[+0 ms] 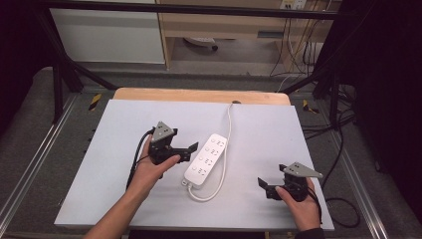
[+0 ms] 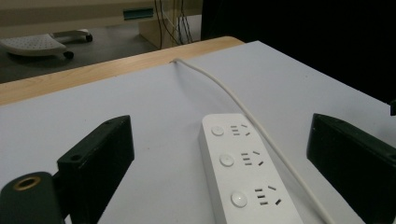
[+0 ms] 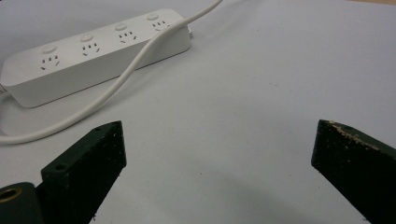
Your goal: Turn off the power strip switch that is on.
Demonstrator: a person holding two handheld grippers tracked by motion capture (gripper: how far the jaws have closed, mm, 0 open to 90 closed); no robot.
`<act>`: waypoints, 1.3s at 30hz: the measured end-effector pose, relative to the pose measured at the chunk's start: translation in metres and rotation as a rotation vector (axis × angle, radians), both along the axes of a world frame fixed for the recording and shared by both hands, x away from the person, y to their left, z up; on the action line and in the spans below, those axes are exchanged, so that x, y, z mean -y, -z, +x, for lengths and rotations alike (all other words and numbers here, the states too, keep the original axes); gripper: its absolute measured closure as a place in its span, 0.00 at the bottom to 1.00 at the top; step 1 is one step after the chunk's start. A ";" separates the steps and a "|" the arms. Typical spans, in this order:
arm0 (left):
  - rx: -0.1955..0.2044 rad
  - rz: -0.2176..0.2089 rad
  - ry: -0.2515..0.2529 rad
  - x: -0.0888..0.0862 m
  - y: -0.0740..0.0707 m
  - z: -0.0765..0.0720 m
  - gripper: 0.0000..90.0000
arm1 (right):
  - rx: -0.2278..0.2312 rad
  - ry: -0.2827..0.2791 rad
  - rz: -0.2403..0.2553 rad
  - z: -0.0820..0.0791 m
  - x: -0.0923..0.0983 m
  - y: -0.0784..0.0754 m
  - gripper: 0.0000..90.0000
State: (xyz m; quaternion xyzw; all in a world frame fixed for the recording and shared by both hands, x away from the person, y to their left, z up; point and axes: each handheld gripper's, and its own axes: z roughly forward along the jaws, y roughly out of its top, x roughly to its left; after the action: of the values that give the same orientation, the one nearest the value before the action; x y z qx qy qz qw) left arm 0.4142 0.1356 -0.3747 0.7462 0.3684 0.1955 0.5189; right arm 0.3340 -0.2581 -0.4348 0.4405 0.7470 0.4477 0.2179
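A white power strip (image 1: 205, 159) with several sockets lies near the middle of the white table sheet (image 1: 259, 129). Its white cable (image 1: 226, 149) loops off the near end and runs along its right side to the table's far edge. My left gripper (image 1: 185, 152) hovers just left of the strip, open and empty. In the left gripper view the strip (image 2: 238, 172) lies between and beyond the wide-apart jaws of that gripper (image 2: 224, 156). My right gripper (image 1: 266, 186) is open near the front right, apart from the strip. In its own view the right gripper (image 3: 217, 158) holds nothing, with the strip (image 3: 93, 51) farther off.
A strip of bare wooden tabletop (image 1: 199, 94) shows beyond the sheet's far edge. Black frame bars (image 1: 64, 74) stand at both sides. Cables (image 1: 343, 149) trail on the floor at right. A pale cabinet (image 1: 109, 35) stands behind.
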 end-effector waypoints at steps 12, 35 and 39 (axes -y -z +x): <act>-0.005 -0.009 0.027 0.012 0.007 0.011 0.16 | -0.015 0.015 -0.004 0.001 0.004 0.001 0.05; -0.022 0.023 0.070 0.024 0.019 0.019 0.51 | -0.015 0.011 -0.003 0.001 0.004 0.000 0.05; -0.028 0.030 0.076 0.026 0.021 0.018 0.63 | -0.014 0.009 -0.004 0.001 0.003 0.000 0.05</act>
State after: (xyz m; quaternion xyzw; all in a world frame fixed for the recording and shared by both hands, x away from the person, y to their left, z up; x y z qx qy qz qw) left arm 0.4326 0.1100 -0.3953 0.7700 0.3442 0.1707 0.5093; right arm 0.3349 -0.2615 -0.4350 0.4467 0.7473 0.4423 0.2155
